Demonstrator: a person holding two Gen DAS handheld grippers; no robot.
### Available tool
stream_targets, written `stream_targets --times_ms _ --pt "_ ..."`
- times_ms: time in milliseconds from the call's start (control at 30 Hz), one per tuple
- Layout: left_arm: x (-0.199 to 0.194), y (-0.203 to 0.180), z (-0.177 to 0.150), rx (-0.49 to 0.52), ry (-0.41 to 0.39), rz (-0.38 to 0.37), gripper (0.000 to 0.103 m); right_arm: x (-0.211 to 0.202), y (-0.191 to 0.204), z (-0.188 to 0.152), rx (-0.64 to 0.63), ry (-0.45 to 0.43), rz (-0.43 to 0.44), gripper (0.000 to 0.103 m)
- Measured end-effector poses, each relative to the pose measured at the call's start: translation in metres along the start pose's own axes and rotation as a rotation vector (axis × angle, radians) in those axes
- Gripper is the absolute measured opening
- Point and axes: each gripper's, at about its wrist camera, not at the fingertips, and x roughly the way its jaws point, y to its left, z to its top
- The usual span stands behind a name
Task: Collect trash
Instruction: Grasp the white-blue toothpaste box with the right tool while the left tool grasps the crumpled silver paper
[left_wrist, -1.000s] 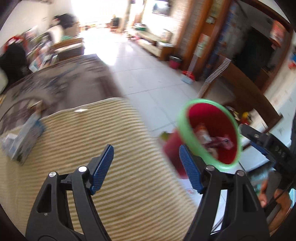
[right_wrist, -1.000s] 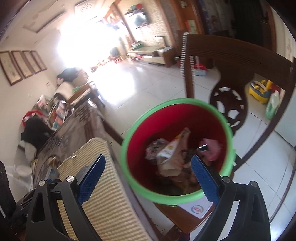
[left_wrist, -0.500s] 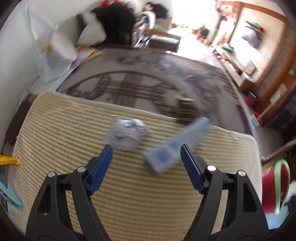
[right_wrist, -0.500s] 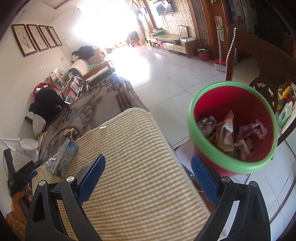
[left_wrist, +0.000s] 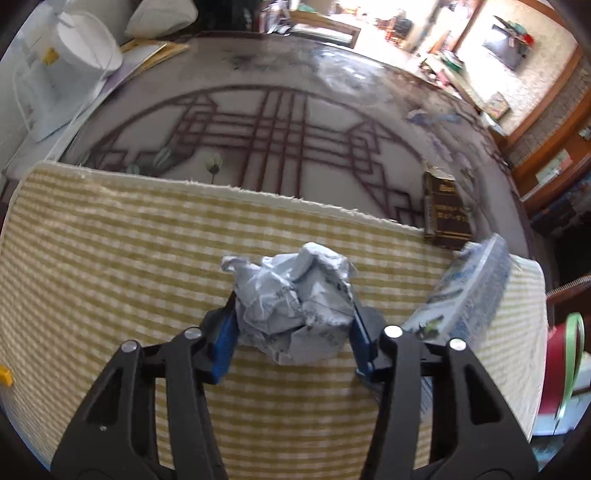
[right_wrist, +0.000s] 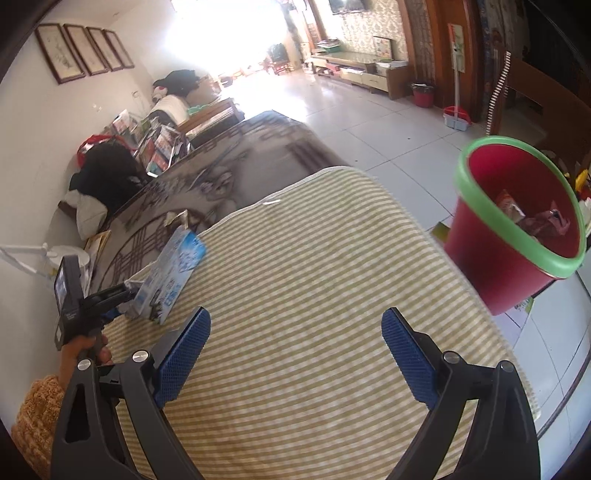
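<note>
A crumpled grey-white paper ball (left_wrist: 295, 299) lies on the yellow striped mat (left_wrist: 110, 240). My left gripper (left_wrist: 291, 309) straddles it, its jaws closing, and both blue pads touch the paper's sides. A blue-and-white carton (left_wrist: 469, 291) lies just right of it, seen also in the right wrist view as the carton (right_wrist: 171, 275). The red bin with a green rim (right_wrist: 498, 266) stands off the mat's right edge with wrappers inside. My right gripper (right_wrist: 295, 332) hangs open over the mat with nothing between its fingers.
A dark brown box (left_wrist: 447, 214) sits at the mat's far edge on the patterned table top (left_wrist: 258, 122). A white appliance (left_wrist: 66, 66) stands at the far left. A person's hand (right_wrist: 79, 347) holds the left tool. A wooden chair (right_wrist: 535, 85) stands behind the bin.
My left gripper swung from the bin back over the mat, dropped onto the paper ball and narrowed around it. The right gripper drew away from the bin, over the mat.
</note>
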Motion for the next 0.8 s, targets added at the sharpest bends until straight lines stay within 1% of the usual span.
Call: stream_targets --times_ms 67,200,233,333,400,433,533,633,700,800 --pt "-0.011 0.006 -0.006 0.003 -0.012 -0.021 0.048 0.008 0.018 0.0 -0.025 0.009 0.021 0.091" --pt "-0.035 0.027 -0.026 -0.002 -0.023 -0.046 0.048 0.036 0.055 0.005 -0.06 0.065 0.075 0.091" --pt "-0.044 0.034 -0.037 0.0 -0.019 -0.052 0.048 0.044 0.065 0.006 -0.066 0.075 0.09 0.091" --pt "-0.061 0.05 -0.059 0.011 -0.014 -0.05 0.048 0.07 0.092 0.017 -0.087 0.1 0.119 0.091" --pt "-0.072 0.064 -0.077 0.009 -0.011 -0.036 0.048 0.088 0.108 0.025 -0.082 0.123 0.139 0.091" --pt "-0.075 0.069 -0.08 0.004 -0.008 -0.034 0.048 0.101 0.119 0.03 -0.078 0.142 0.151 0.091" --pt "-0.085 0.083 -0.098 -0.007 -0.007 -0.02 0.049 0.133 0.144 0.038 -0.083 0.189 0.142 0.09" --pt "-0.083 0.087 -0.102 -0.008 -0.003 -0.019 0.049 0.162 0.166 0.042 -0.071 0.23 0.134 0.091" --pt "-0.083 0.089 -0.103 -0.012 0.003 -0.022 0.049 0.182 0.181 0.041 -0.089 0.268 0.103 0.091" --pt "-0.084 0.09 -0.108 -0.004 0.015 -0.028 0.049 0.206 0.186 0.033 -0.077 0.32 0.053 0.09"
